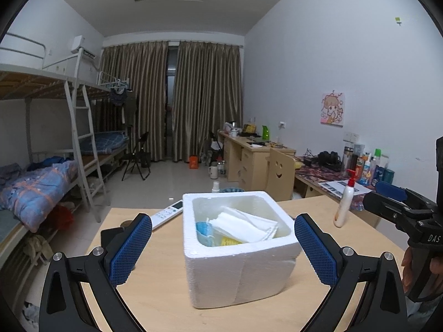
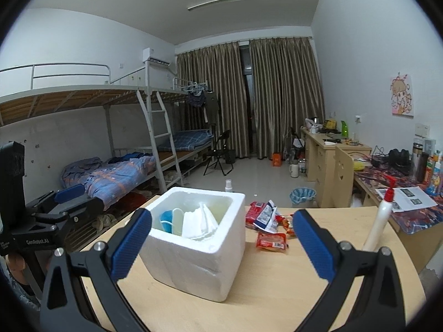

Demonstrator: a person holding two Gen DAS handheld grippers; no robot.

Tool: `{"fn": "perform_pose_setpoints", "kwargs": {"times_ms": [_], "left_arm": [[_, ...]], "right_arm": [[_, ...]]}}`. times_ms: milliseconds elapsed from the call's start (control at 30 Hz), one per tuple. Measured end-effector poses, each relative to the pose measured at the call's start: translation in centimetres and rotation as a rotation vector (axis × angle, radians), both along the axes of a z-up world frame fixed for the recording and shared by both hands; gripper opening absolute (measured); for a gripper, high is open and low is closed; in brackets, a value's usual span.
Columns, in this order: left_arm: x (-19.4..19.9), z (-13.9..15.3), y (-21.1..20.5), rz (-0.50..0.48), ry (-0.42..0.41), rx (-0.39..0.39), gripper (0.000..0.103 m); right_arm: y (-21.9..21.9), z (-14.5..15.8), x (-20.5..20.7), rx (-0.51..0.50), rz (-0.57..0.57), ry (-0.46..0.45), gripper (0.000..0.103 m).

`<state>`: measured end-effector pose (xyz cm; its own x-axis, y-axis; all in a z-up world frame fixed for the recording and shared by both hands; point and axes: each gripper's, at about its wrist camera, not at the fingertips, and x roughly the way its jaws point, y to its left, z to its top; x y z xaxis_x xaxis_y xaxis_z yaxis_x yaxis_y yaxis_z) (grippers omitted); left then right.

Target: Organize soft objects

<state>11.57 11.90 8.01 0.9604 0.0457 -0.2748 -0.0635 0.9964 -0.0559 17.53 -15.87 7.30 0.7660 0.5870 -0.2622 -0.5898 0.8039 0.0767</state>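
Two grippers, both spread wide, empty. L gripper view only: remote left of foam box w/ masks inside, on worktop. R gripper view only: snack packets right of box.

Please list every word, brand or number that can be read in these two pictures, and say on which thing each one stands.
"DAS": on the right gripper, in the left wrist view; the word runs out of sight.
"GenRobot.AI": on the left gripper, in the right wrist view.
Too small or blurred to read: snack packets, remote, pump bottle, printed sheets, poster, and the small print left of "GenRobot.AI".
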Motion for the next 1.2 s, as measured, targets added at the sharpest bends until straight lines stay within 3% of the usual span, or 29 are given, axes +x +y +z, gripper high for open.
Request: {"fn": "perform_pose_setpoints", "kwargs": {"times_ms": [867, 1200], "left_arm": [[-6.4, 0.5, -2.9, -0.045, -0.053, 0.009, 0.103], [-9.2, -0.2, -4.0, -0.034, -0.079, 0.014, 0.103]], "right_arm": [[-2.4, -0.1, -6.4, 0.019, -0.019, -0.055, 0.103], [-2.9, -1.8, -8.8, 0.032, -0.011, -0.069, 0.103]]}}
